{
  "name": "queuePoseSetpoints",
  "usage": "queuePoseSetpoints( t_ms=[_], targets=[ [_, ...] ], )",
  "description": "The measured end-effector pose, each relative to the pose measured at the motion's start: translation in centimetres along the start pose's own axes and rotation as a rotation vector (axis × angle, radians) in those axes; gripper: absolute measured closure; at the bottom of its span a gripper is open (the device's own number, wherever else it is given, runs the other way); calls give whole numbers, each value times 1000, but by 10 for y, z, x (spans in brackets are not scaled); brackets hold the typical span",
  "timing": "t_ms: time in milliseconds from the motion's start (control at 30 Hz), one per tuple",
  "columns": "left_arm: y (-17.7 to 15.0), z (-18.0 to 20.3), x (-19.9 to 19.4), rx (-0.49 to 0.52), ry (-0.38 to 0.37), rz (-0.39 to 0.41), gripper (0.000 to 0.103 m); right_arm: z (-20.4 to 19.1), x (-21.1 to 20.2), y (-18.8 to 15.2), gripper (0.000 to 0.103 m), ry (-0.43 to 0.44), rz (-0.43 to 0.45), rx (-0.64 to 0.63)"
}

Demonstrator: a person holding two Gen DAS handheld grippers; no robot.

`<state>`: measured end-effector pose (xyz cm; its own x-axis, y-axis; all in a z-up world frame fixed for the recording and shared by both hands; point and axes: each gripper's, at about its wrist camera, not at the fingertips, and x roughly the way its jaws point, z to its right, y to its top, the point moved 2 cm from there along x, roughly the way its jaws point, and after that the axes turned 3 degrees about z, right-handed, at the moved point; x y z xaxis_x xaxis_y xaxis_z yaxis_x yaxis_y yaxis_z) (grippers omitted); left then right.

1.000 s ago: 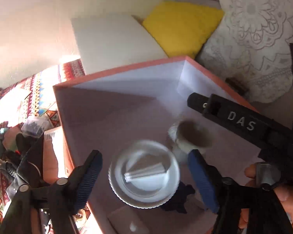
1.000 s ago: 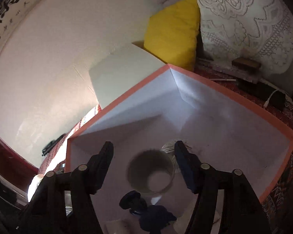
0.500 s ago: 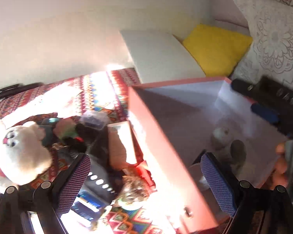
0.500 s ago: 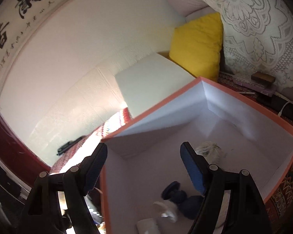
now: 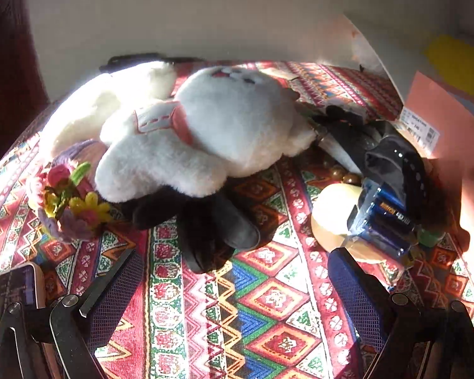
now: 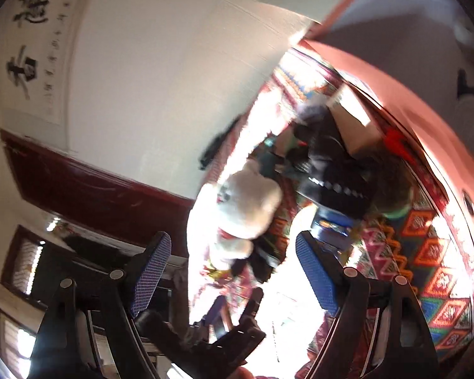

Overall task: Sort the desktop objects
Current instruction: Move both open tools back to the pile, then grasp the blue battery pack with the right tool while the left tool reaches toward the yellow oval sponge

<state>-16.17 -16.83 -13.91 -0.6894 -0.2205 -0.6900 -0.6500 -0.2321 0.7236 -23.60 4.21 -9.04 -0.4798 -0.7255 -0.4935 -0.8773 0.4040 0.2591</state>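
Note:
A white plush toy (image 5: 211, 126) lies on the patterned cloth (image 5: 262, 309) in the left wrist view, over a black glove (image 5: 211, 230). Knitted flowers (image 5: 69, 202) sit at its left. A yellow roll (image 5: 335, 214), a blue battery pack (image 5: 385, 218) and a black studded strap (image 5: 401, 164) lie to the right, beside the orange box (image 5: 452, 126). My left gripper (image 5: 233, 287) is open above the cloth, with nothing between its fingers. In the blurred, tilted right wrist view, my right gripper (image 6: 233, 271) is open above the plush toy (image 6: 246, 205) and the orange box (image 6: 388, 94).
A phone (image 5: 19, 287) lies at the cloth's near left edge. A white wall (image 5: 205, 9) rises behind the table. A yellow cushion (image 5: 458, 63) shows behind the box. A dark object (image 5: 148, 58) lies at the table's far edge. A calligraphy scroll (image 6: 31, 44) hangs on the wall.
Both grippers have left the orange box and swung left over the cloth. The left one now faces the plush toy and glove. Both stay open and empty.

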Motion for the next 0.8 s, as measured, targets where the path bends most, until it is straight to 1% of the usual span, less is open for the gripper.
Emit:
queuePoseSetpoints(
  t_ms=[100, 133, 233, 300, 400, 500, 533, 600, 667, 700, 767, 800],
  targets=[
    [-1, -2, 5, -13, -27, -26, 6, 49, 25, -11, 19, -125, -32, 121],
    [0, -1, 4, -16, -39, -25, 6, 61, 31, -11, 18, -146, -28, 148],
    [2, 0, 3, -28, -59, -27, 6, 84, 50, -4, 18, -129, -18, 196],
    [2, 1, 3, -41, -75, -38, 6, 91, 63, 2, 18, -66, -15, 210],
    [1, -3, 4, -61, -91, -58, 6, 86, 76, 15, 19, -18, 18, 144],
    [3, -10, 5, -84, -91, -64, 6, 70, 72, 24, 19, 7, 89, 59],
    [3, -12, 5, -94, -92, -64, 6, 64, 71, 25, 19, 32, 100, 35],
    [5, -18, 4, -117, -98, -65, 6, 50, 74, 29, 19, 80, 90, -13],
    [5, -22, 7, -137, -106, -76, 6, 42, 86, 33, 21, 90, 46, -41],
    [4, -24, 9, -147, -111, -83, 6, 40, 94, 34, 23, 80, 20, -45],
    [3, -26, 12, -160, -119, -99, 6, 43, 113, 35, 31, 30, -32, -40],
    [2, -26, 13, -163, -122, -106, 6, 46, 122, 36, 40, 3, -57, -35]
  ],
)
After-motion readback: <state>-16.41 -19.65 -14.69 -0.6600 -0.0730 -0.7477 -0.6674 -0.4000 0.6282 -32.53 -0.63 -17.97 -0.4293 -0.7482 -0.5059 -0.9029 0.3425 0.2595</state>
